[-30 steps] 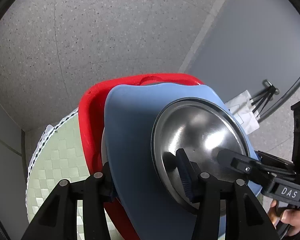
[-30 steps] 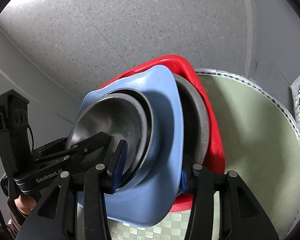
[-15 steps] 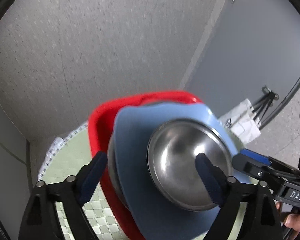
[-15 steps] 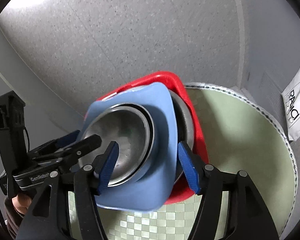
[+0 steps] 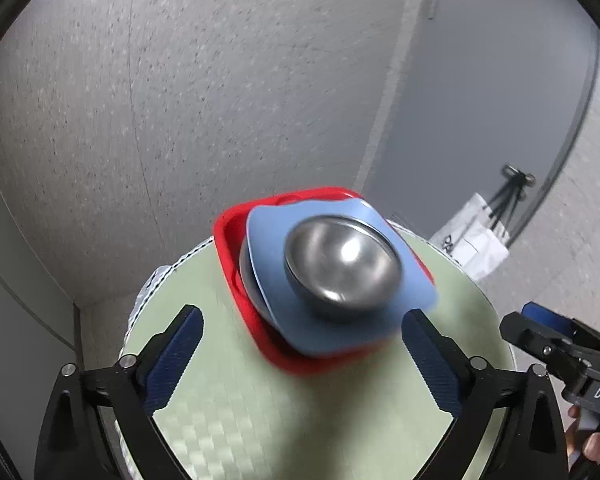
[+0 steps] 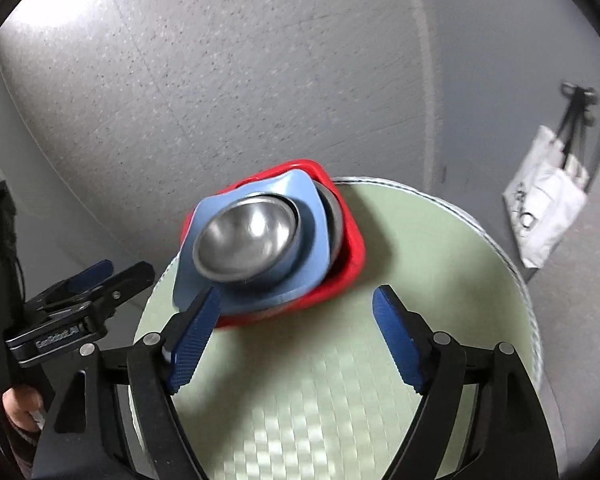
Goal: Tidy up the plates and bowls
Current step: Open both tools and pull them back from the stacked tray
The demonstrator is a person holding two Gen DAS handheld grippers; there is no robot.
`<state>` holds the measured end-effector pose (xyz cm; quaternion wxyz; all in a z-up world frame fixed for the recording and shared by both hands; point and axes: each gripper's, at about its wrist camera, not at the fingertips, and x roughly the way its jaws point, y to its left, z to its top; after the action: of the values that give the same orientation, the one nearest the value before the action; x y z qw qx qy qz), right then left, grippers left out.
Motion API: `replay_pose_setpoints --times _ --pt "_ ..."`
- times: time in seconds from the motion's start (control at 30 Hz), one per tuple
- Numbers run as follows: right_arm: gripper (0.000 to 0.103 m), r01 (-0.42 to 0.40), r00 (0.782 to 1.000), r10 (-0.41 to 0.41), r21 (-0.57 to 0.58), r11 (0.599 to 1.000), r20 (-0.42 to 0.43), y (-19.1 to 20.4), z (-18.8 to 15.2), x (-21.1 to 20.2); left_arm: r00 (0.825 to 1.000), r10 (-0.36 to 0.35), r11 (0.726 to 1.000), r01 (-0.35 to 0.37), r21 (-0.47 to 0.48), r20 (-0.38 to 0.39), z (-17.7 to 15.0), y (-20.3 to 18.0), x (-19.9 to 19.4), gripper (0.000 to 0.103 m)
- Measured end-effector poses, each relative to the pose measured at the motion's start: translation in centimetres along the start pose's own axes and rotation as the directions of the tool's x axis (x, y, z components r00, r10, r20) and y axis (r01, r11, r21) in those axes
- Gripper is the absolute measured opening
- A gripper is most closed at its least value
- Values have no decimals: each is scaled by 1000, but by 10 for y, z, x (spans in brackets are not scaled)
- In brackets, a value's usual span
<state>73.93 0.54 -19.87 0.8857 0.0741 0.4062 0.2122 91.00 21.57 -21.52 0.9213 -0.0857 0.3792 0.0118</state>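
Steel gleamed from a round bowl (image 5: pixel 342 266) nested on a blue square plate (image 5: pixel 340 332), over another steel dish (image 6: pixel 334 216) in a red square tray (image 5: pixel 236 264), all stacked at the far edge of our round green woven tabletop (image 5: pixel 260 420). Our left hand-held gripper (image 5: pixel 300 354) and right hand-held gripper (image 6: pixel 300 336) were both spread wide, clamped on nothing, just short of the stack. We judged the steel bowl light, rigid and slippery, best pinched at its rim.
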Motion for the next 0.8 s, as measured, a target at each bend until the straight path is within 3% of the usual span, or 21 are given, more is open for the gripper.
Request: replay_pose_setpoints --times 0.17,0.37,0.8 --pt "86 44 998 -45 21 999 48 12 -41 -55 998 -48 997 46 64 38 -48 -28 -69 100" --pt "93 61 990 -63 22 998 127 24 -94 -126 994 -38 992 25 122 105 -109 -59 -156 102" --pt "99 90 968 -82 -26 996 235 24 -230 -291 971 15 990 -47 131 238 -301 -135 -368 102"
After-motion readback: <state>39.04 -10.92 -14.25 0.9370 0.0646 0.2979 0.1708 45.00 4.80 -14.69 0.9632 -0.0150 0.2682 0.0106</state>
